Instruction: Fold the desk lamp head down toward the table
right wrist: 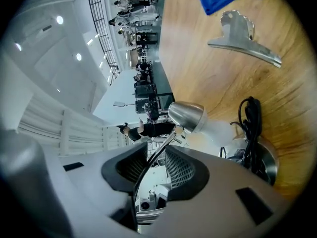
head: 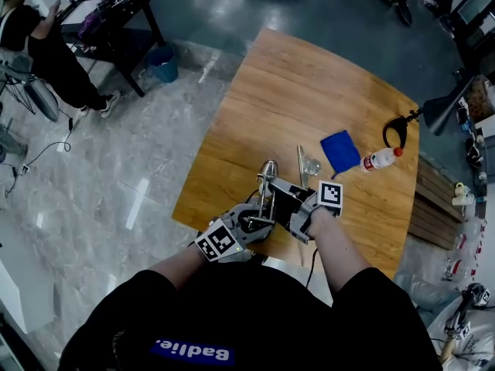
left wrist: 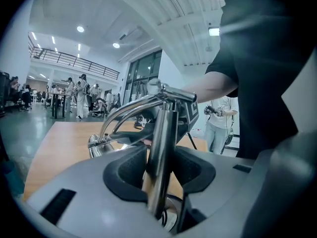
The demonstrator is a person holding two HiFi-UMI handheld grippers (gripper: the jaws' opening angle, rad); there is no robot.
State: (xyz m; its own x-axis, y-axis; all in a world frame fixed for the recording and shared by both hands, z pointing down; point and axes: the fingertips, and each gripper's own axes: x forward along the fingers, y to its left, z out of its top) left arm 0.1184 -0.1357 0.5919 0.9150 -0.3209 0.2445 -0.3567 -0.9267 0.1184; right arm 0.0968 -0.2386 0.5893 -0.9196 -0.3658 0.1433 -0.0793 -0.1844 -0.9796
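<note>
Head view looks steeply down; gripper views closely share the lamp (right wrist: 187,115).

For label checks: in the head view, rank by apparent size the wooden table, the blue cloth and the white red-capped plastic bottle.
1. Wooden table
2. Blue cloth
3. White red-capped plastic bottle, somewhat smaller than the cloth

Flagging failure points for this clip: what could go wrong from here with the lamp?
The right gripper sits loose around the thin lamp arm, so the lamp head might spring up. The bulb appears close to the table; pushing lower could knock it. The power cord by the base could snag.
</note>
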